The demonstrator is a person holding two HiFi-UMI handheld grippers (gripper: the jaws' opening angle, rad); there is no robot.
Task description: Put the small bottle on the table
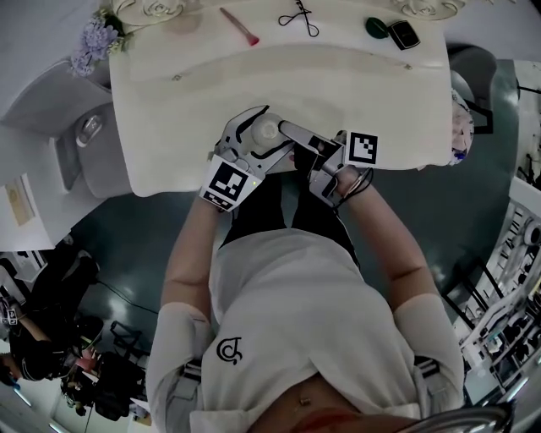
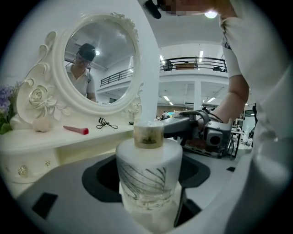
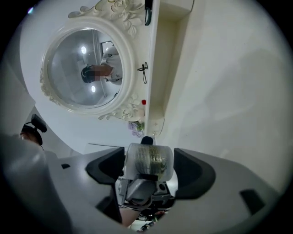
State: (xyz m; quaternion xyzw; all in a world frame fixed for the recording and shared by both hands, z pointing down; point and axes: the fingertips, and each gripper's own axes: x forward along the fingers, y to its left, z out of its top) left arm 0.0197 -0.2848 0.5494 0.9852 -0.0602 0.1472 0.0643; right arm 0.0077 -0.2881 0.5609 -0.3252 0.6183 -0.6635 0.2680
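The small bottle (image 1: 269,129) is white and frosted, with a gold collar (image 2: 148,135) at its neck. My left gripper (image 1: 263,137) is shut on its body and holds it just above the front edge of the white dressing table (image 1: 169,110). In the left gripper view the bottle (image 2: 146,160) stands upright between the jaws. My right gripper (image 1: 292,142) reaches in from the right. Its jaws flank the bottle's top (image 3: 149,160) with a thin gap on each side, so my right gripper (image 3: 150,168) is open.
An ornate oval mirror (image 2: 98,64) stands at the back of the table. A pink brush (image 1: 240,25), a black looped tool (image 1: 300,17), a dark green item (image 1: 377,27) and a small dark case (image 1: 404,34) lie near it. Purple flowers (image 1: 95,38) sit at the far left.
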